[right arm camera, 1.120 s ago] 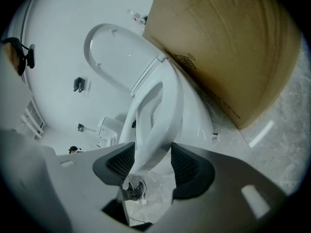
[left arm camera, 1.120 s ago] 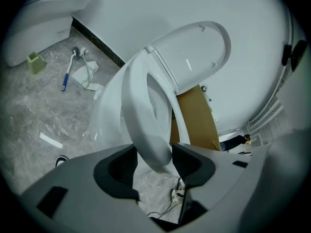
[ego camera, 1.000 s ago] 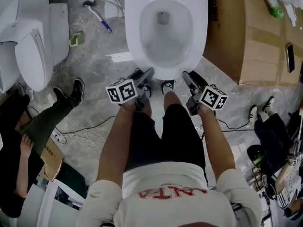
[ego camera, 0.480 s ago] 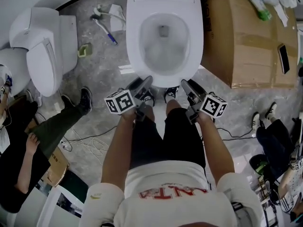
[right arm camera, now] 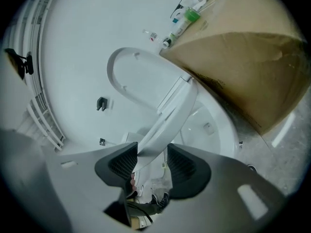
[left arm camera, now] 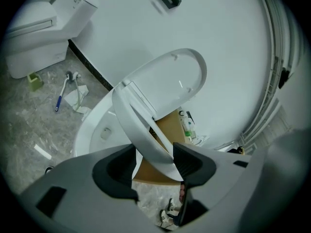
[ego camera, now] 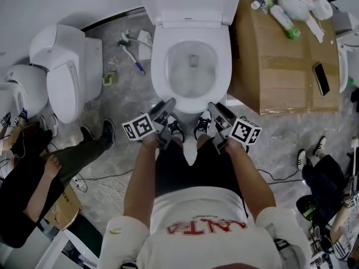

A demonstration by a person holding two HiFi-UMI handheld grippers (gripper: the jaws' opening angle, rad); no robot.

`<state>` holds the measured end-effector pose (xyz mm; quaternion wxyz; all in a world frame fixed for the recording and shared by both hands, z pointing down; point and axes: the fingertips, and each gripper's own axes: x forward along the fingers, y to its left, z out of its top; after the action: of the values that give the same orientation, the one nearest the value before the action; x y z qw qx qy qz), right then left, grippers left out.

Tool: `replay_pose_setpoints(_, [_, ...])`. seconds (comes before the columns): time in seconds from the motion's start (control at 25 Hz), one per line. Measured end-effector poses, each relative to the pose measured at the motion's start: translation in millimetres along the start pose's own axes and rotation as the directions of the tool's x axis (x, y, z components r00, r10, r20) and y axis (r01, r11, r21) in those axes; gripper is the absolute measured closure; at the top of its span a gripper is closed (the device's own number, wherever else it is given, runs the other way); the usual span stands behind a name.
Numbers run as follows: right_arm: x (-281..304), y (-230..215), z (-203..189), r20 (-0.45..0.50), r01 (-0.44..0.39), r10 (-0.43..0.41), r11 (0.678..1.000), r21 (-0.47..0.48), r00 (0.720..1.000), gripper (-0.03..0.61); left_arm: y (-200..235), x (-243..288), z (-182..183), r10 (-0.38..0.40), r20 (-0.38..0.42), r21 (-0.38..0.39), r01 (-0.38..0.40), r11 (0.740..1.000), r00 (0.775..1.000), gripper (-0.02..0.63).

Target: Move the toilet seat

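A white toilet (ego camera: 159, 80) stands ahead with its lid (ego camera: 190, 1) up against the wall. The white toilet seat (left arm camera: 141, 125) is tilted up off the bowl, and its front edge runs between the jaws of both grippers. My left gripper (left arm camera: 154, 159) is at the front left (ego camera: 166, 110). Its jaws are opening: the seat rests against one pad with a gap at the other. My right gripper (right arm camera: 152, 159) at the front right (ego camera: 216, 112) has both pads on the seat (right arm camera: 167, 118).
A second toilet (ego camera: 67, 77) stands at the left, with a toilet brush (ego camera: 132, 58) on the floor between the two toilets. A cardboard box (ego camera: 280, 60) beside the bowl carries bottles and a phone (ego camera: 320, 78). People sit at the left (ego camera: 33, 172) and at the right.
The head view has tilted up and drawn back, so the raised lid and the wall now show. Both grippers have stayed at the toilet's front edge, a little closer together.
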<state>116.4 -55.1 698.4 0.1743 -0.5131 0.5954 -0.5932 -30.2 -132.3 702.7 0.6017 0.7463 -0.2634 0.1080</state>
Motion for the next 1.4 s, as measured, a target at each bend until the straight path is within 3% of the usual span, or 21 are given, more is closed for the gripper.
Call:
replay_pose_setpoints(0.28, [-2, 29, 26, 0.017, -0.028, 0.029, 1.0, -0.009, 0.999, 0.391, -31, -1, 29, -0.051, 0.082, -0.014, 0.053, 0.999, 0.995, 0.388])
replay_pose_setpoints(0.52, [1, 51, 46, 0.031, -0.033, 0.033, 0.999, -0.011, 0.999, 0.388, -52, -1, 53, -0.055, 0.068, -0.018, 0.057, 0.998, 0.996, 0.382])
replay_pose_setpoints(1.08, [12, 110, 120, 0.145, -0.068, 0.077, 0.996, -0.065, 0.986, 0.387, -117, 7, 125, -0.215, 0.127, 0.009, 0.216, 0.976, 0.968, 0.379])
replay_pose_setpoints(1.4, [27, 143, 167, 0.207, -0.115, 0.133, 0.989, -0.096, 0.969, 0.39, -149, 17, 166, -0.303, 0.092, 0.112, 0.292, 0.95, 0.949, 0.379])
